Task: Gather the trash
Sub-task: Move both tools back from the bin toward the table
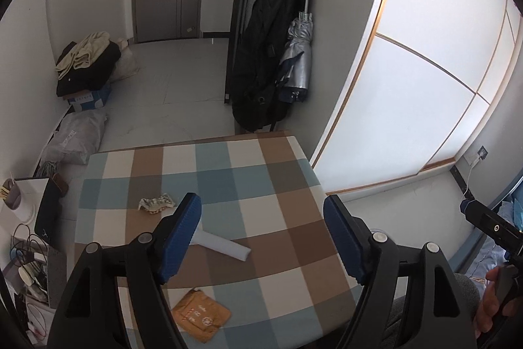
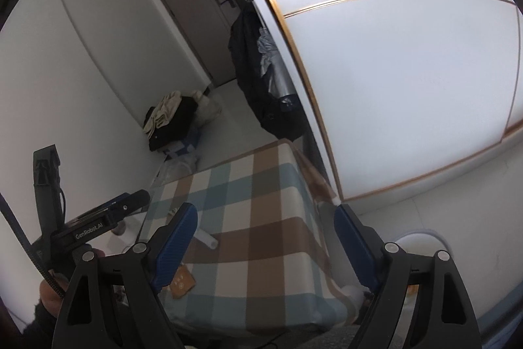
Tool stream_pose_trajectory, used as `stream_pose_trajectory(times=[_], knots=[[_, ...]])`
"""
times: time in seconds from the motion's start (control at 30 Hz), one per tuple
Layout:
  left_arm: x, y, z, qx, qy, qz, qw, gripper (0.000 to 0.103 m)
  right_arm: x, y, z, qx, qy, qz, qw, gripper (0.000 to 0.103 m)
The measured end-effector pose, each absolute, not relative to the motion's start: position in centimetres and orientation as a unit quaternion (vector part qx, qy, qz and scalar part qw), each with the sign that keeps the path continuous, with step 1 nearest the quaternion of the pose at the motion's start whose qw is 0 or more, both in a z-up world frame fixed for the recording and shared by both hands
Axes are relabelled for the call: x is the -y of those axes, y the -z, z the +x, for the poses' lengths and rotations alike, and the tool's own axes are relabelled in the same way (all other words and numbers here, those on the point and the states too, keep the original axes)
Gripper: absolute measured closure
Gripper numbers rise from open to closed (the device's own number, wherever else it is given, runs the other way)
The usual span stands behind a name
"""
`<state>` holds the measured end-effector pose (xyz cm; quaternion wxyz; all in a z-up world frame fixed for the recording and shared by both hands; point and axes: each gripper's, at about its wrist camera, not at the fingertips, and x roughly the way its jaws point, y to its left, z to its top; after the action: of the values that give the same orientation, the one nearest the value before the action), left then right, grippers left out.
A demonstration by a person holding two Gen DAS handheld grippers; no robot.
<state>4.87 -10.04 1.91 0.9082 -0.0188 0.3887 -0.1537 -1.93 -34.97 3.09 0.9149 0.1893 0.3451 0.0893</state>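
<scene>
Trash is not yet collected: crumpled wrapper (image 1: 156, 204), pale tube (image 1: 225, 246) and orange packet (image 1: 201, 318) lie on the checkered tabletop (image 1: 268, 185), while left gripper (image 1: 261, 237) and right gripper (image 2: 266, 246) hover with jaws apart, holding nothing.

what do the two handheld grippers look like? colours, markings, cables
Both match: black plastic linkage arms with triangular cut-outs and silver round pivot pins, carrying ribbed blue finger pads. Seen from the right wrist, the left gripper has a black body printed "GenRobot.AI" in white, and a braided black cable runs past it. The right gripper has the same build. A grey sleeve shows.
</scene>
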Motion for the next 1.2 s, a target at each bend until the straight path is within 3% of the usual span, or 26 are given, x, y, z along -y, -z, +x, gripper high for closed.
stream_pose_trajectory(times=[0.3,0.7,1.2], knots=[[3.1,-0.4,4.8,-0.372,0.095,-0.053,0.922,0.022,28.9,-3.0,1.0,-0.357,-0.121,0.127,0.917,0.017],[-5.1,2.3,5.1,-0.392,0.023,-0.124,0.911,0.022,21.7,-0.9,6.5,-0.381,-0.169,0.064,0.907,0.017],[-8.3,4.6,6.1,-0.440,0.020,-0.161,0.883,0.022,11.3,5.9,13.4,-0.448,-0.249,-0.096,0.853,0.017]])
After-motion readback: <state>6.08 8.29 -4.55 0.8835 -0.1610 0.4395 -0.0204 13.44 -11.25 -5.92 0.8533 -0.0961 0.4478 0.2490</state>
